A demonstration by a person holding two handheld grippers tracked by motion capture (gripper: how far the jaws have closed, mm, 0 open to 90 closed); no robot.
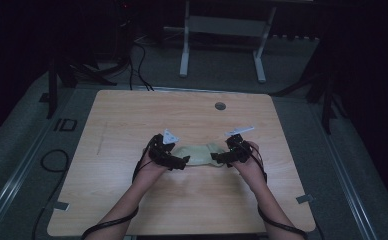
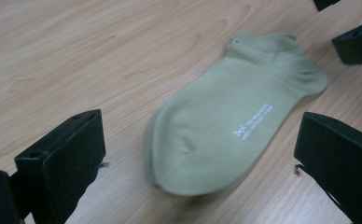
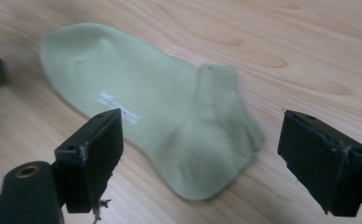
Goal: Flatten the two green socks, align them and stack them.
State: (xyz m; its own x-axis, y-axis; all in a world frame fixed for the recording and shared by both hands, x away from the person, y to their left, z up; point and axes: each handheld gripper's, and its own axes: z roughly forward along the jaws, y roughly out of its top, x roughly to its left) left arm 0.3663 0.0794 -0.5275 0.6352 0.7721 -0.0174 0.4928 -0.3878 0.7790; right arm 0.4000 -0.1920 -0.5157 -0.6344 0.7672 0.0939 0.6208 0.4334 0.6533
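Just one green sock (image 2: 221,126), two open hand-held grippers.

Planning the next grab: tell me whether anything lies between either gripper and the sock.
Nothing visible does. The sock lies flat on the bare table, with the left gripper open at its toe and the right gripper open at its heel.

A sock (image 1: 198,153) lies flat on the table (image 1: 132,115), a little nearer the front edge than the back edge, and about midway between the left and right edges. The left gripper (image 1: 180,163) is at the sock's left end, by the toe. The right gripper (image 1: 217,158) is at its right end, by the heel and cuff. A small round hole (image 1: 220,106) sits near the back edge, behind the sock.
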